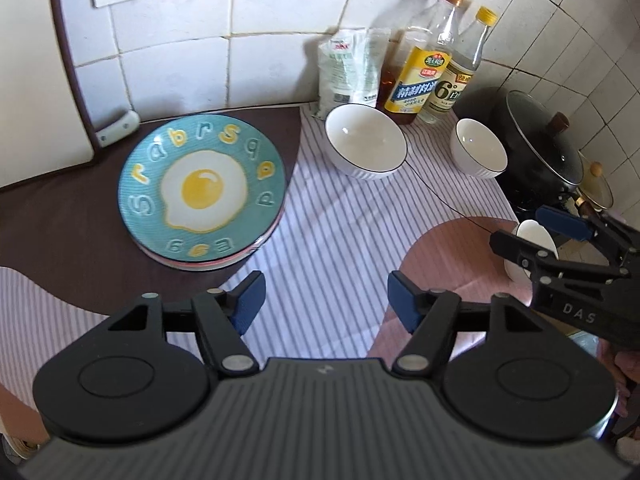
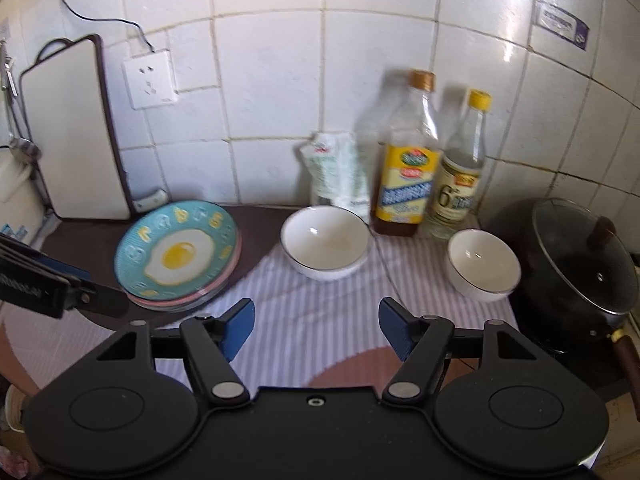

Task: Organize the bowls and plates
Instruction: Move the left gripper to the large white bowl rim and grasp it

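A teal plate with a fried-egg picture (image 1: 202,190) (image 2: 178,256) tops a short stack of plates on the dark counter at the left. Two white bowls stand upright on the striped cloth, a wider one (image 1: 366,140) (image 2: 326,242) and a smaller one (image 1: 478,148) (image 2: 482,264) to its right. My left gripper (image 1: 326,304) (image 2: 108,290) hovers open over the cloth just right of the plates, nothing between its fingers. My right gripper (image 2: 316,328) (image 1: 518,226) is also open and empty, in front of the bowls. A white rounded object (image 1: 536,248) shows behind its fingers; I cannot tell what it is.
An oil bottle (image 2: 408,168), a vinegar bottle (image 2: 460,184) and a white bag (image 2: 340,176) stand against the tiled wall behind the bowls. A black pot with a glass lid (image 2: 580,256) sits at the right. A white cutting board (image 2: 68,132) leans at the left, near a wall socket (image 2: 150,80).
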Action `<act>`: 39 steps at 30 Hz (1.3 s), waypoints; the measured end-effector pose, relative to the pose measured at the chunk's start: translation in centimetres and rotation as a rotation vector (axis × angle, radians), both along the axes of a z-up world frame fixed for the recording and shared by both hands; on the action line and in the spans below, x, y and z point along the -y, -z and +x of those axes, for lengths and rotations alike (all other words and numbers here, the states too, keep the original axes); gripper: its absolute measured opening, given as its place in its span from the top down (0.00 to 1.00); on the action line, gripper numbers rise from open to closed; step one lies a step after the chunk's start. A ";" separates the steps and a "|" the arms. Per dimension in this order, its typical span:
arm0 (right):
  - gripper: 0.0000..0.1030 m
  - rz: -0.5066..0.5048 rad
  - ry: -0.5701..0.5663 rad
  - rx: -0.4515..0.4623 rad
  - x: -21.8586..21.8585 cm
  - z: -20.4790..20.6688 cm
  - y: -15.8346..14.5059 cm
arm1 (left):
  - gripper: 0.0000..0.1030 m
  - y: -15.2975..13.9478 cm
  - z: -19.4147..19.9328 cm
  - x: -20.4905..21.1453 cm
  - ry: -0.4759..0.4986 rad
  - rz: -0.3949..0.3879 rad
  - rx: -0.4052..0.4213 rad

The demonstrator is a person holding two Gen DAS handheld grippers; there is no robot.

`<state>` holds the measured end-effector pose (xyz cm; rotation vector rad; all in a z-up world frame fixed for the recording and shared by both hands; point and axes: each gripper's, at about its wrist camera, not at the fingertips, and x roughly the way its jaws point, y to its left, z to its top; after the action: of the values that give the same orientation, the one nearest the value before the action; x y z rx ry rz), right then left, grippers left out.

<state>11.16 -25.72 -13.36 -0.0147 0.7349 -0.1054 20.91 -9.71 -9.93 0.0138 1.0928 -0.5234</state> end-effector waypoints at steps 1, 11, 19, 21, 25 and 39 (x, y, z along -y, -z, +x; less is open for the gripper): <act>0.28 -0.001 0.005 -0.004 0.5 0.1 0.3 | 0.34 0.2 0.1 0.4 0.003 0.002 -0.003; 0.27 -0.008 0.014 -0.016 3.7 1.5 4.0 | 0.30 2.5 1.8 5.0 0.079 0.033 0.000; 0.27 0.025 -0.004 0.012 4.5 3.2 6.7 | 0.28 4.1 4.0 7.6 0.091 0.015 0.015; 0.27 0.019 -0.022 0.025 4.6 3.9 7.4 | 0.28 5.1 4.9 8.0 0.070 0.019 0.019; 0.27 -0.018 -0.079 0.046 4.3 5.6 9.0 | 0.28 7.0 7.0 8.3 0.036 -0.006 0.018; 0.07 0.004 -0.070 0.084 4.1 12.6 14.4 | 0.25 11.8 14.8 11.7 0.030 -0.052 0.020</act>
<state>23.73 -29.81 -27.74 -0.0324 0.6495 -0.0376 35.67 -21.44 -21.77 -0.0097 1.0605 -0.5776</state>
